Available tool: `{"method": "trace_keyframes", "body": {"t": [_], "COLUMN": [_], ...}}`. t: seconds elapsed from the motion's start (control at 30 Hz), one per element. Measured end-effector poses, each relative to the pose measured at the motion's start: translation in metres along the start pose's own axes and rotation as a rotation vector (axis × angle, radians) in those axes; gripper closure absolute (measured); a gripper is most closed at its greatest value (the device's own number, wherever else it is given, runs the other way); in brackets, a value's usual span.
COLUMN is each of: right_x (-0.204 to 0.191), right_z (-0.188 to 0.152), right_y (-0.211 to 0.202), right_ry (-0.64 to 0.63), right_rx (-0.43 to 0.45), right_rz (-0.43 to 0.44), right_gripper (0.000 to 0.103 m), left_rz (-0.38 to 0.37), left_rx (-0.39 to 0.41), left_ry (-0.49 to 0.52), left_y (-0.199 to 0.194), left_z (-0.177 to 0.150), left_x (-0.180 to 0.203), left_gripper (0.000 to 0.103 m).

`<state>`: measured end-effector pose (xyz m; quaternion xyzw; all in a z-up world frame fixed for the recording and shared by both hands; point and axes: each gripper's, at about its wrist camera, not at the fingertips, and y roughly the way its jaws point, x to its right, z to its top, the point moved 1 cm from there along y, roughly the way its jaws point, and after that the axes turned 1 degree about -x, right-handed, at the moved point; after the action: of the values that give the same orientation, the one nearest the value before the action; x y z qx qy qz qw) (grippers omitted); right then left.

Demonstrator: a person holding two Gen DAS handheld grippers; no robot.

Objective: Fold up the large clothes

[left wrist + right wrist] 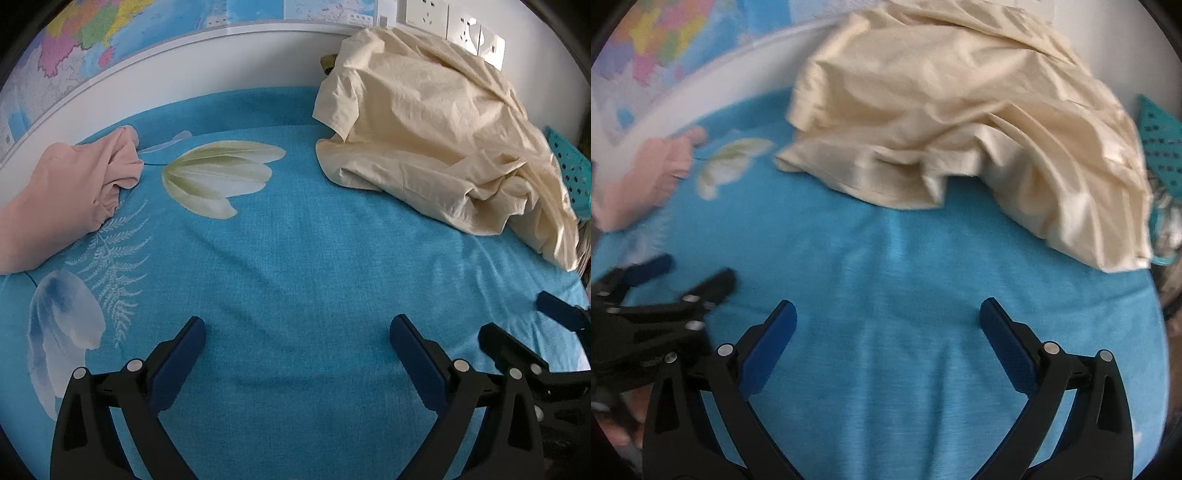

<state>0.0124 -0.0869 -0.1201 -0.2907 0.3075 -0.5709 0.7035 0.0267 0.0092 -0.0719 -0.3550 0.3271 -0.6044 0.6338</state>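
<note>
Cream shirt (439, 140) lies crumpled at the far right of the blue sheet (295, 258), against the white wall (221, 62). Left gripper (297, 343) and right gripper (886, 332) hang over the bare sheet, jaws spread and holding nothing. Pink garment (62, 192) lies far left. Teal basket (569, 170) stands just beside the shirt.

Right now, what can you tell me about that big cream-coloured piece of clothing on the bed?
The cream garment is a large, thin, woven-looking piece, heavily wrinkled and heaped in a loose, unfolded mound. A short sleeve sticks out on its left side, and a hemmed edge lies along the front. It rests on the blue floral bedsheet at the far right, rising against the white wall, beside a teal perforated basket. Neither pair of tongs touches it.
</note>
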Motion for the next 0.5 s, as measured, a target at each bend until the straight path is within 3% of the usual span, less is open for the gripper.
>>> {"method": "trace_keyframes", "body": {"t": [0.1, 0.33, 0.5], "right_x": [-0.011, -0.039, -0.063], "right_z": [0.006, 0.025, 0.032], "right_y": [-0.013, -0.028, -0.031], "right_ry": [-0.034, -0.100, -0.141], "right_rx": [0.053, 0.120, 0.139], "right_rz": [0.035, 0.111, 0.190], "right_gripper": [0.005, 0.005, 0.005], "left_rz": [-0.003, 0.142, 0.182], "left_rx": [0.020, 0.135, 0.155], "left_ry": [-0.041, -0.064, -0.107], "left_y": [-0.008, -0.044, -0.057], "left_z": [0.001, 0.004, 0.003], "left_x": [-0.011, -0.037, -0.060], "left_gripper": [0.006, 0.006, 0.006]}}
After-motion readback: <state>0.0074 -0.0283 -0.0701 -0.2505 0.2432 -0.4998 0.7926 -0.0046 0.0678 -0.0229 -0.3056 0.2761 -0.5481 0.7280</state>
